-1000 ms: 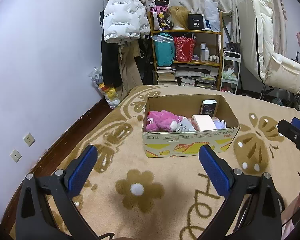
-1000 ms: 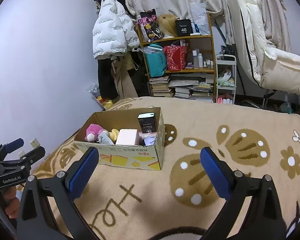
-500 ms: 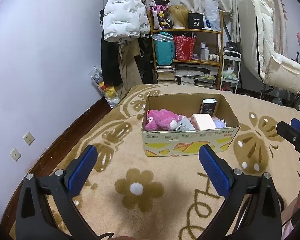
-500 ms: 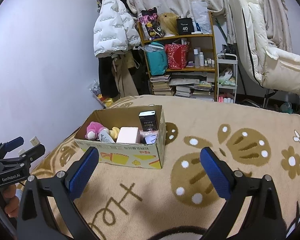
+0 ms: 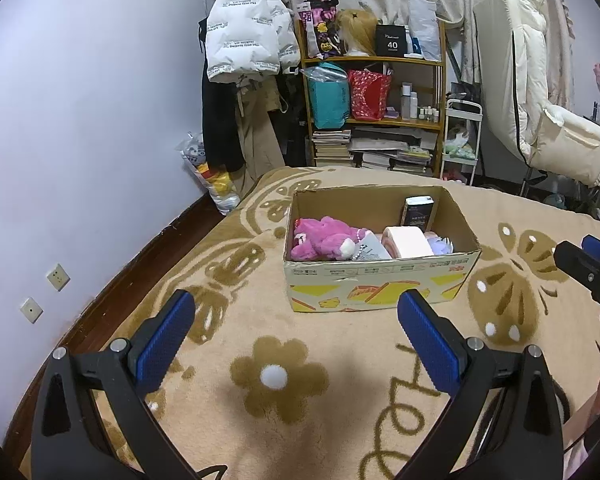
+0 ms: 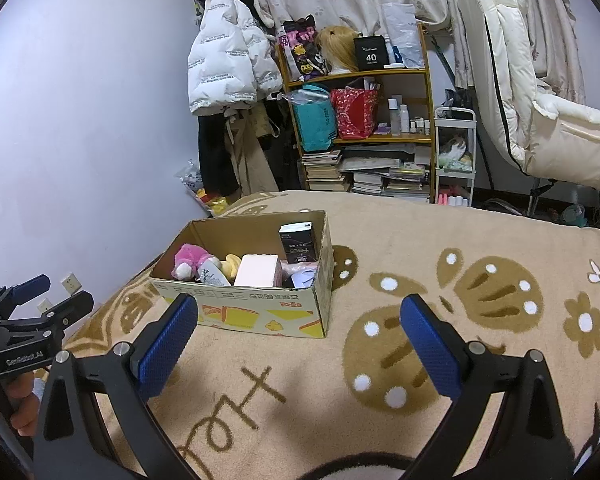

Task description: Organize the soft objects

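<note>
Cardboard box (image 5: 380, 280) sits on the floral blanket (image 5: 284, 376), holding a pink plush (image 5: 320, 238), pink block (image 5: 408, 240) and dark carton (image 5: 418, 210). Left gripper (image 5: 296, 320) fingers apart, empty; right gripper (image 6: 300, 322) fingers apart, empty. Only the right wrist view shows a yellow plush (image 6: 231, 266) in the box and a hand (image 6: 18, 408) on the left gripper's handle.

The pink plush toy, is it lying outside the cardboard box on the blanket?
No, the pink plush toy lies inside the cardboard box, at its left end.
</note>
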`<state>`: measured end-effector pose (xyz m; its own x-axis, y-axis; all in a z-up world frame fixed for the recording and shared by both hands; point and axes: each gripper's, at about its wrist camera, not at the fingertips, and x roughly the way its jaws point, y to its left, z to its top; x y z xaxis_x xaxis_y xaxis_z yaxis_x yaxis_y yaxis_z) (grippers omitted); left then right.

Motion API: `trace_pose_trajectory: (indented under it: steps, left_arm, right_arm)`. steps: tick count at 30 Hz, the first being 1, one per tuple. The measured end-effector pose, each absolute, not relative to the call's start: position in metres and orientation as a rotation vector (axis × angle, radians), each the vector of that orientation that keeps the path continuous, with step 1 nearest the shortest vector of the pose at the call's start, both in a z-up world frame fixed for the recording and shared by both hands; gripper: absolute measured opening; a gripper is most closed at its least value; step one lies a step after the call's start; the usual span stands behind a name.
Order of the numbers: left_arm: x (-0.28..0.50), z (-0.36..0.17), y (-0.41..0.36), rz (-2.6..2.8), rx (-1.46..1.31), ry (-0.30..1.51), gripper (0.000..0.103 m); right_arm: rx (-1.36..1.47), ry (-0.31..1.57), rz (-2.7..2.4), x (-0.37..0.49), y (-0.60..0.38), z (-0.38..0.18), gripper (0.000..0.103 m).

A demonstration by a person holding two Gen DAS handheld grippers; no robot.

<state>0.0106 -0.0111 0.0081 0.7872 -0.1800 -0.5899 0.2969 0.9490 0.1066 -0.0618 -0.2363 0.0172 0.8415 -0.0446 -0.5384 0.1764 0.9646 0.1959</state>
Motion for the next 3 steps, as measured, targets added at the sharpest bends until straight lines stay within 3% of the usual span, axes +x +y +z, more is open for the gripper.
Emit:
trace_pose_trajectory:
  steps: [3]
  left_arm:
    - [0.0111, 0.0078, -0.0111, -0.265, 0.199, 0.614, 0.101]
  right_arm:
    - [0.243, 0.56, -0.121, -0.0616, -0.2359, 0.0174, 0.103]
